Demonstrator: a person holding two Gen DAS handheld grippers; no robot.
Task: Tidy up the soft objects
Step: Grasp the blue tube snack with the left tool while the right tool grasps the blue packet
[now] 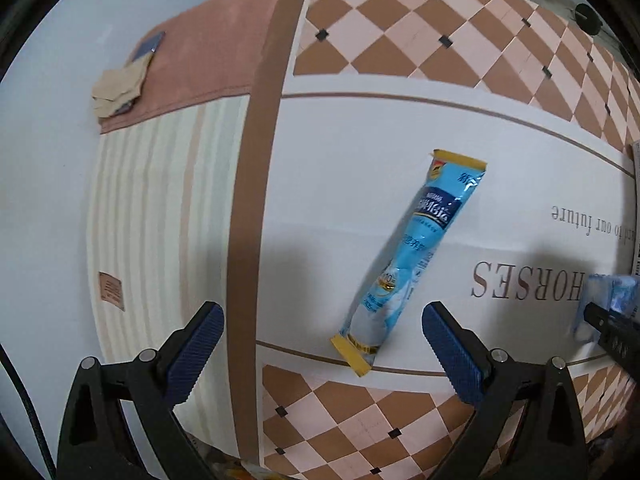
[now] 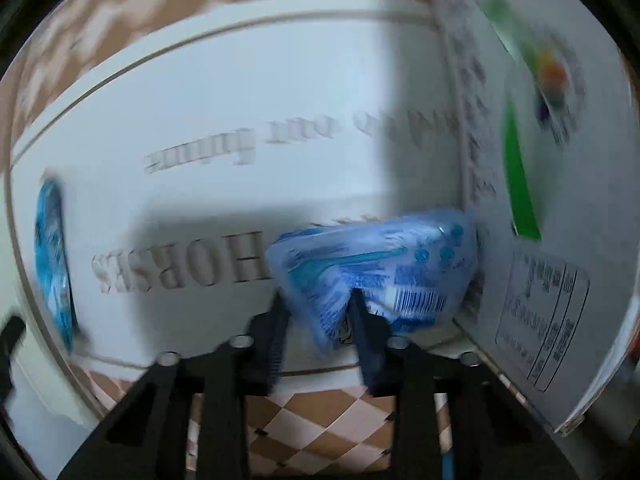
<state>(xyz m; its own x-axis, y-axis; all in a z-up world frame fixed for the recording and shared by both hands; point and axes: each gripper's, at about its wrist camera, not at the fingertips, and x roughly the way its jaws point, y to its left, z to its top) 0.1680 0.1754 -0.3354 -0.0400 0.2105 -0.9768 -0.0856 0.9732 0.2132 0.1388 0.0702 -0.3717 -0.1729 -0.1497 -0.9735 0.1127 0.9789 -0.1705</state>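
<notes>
checkered cloth [image 1: 400,48]; left hand-held gripper [image 1: 322,340] apart, right hand-held gripper [image 2: 318,300] clamps tissue pack [image 2: 384,268]

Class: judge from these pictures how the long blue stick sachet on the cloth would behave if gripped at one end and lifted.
The blue stick sachet looks thin and long, so it would probably sag. Its glossy film may slip between the pads. It lies flat, so it is unlikely to roll. The left gripper stands open near it.

Light: even, cool, moderate | Shadows: soft, dark patch across cloth [image 1: 360,128] near lower frame | Left view: sharp | Right view: heavy motion blur | Edges: fisheye curvature, black vignette
</notes>
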